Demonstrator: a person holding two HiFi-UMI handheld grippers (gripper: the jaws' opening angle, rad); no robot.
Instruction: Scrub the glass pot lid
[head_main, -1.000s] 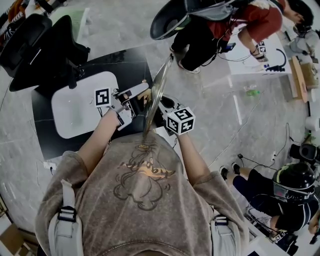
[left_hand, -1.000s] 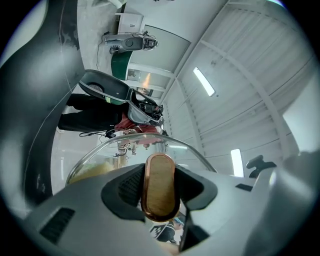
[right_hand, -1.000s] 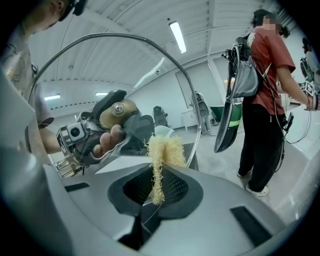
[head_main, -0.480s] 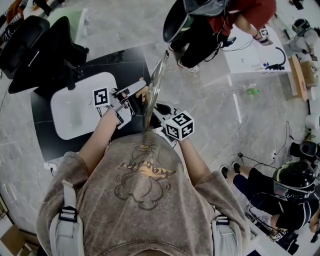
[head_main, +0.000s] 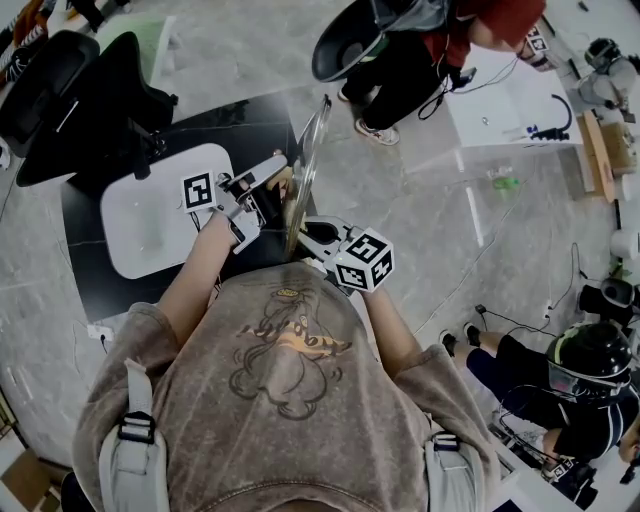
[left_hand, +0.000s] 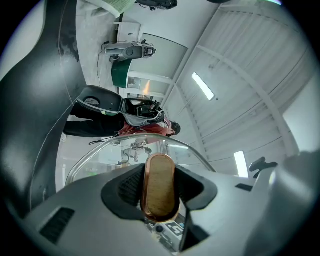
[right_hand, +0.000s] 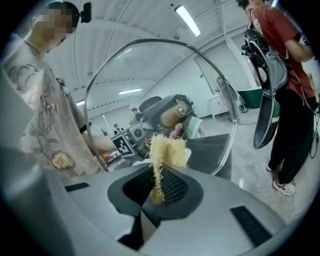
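Two claws meet at one glass pot lid (head_main: 306, 170), which is held on edge in the air over the right edge of the black tabletop (head_main: 255, 125). The left claw (left_hand: 160, 186) is clamped on the lid's copper-rimmed handle (left_hand: 159, 172) (the only one it has). The right claw (right_hand: 157, 187) pinches one yellow scrubber (right_hand: 167, 149) tight. Its frayed tuft sits just beside the glass on the opposite face; whether it touches, I cannot tell. One white tray (head_main: 150, 215) lies on the tabletop toward its left edge, apart from the lid. One black chair (head_main: 95, 95) crowds the tabletop's far left corner. Two more people are around: a person in a red top (head_main: 490, 25) stands beyond the far right corner, and a person in a dark helmet (head_main: 590, 360) sits low off to the right.
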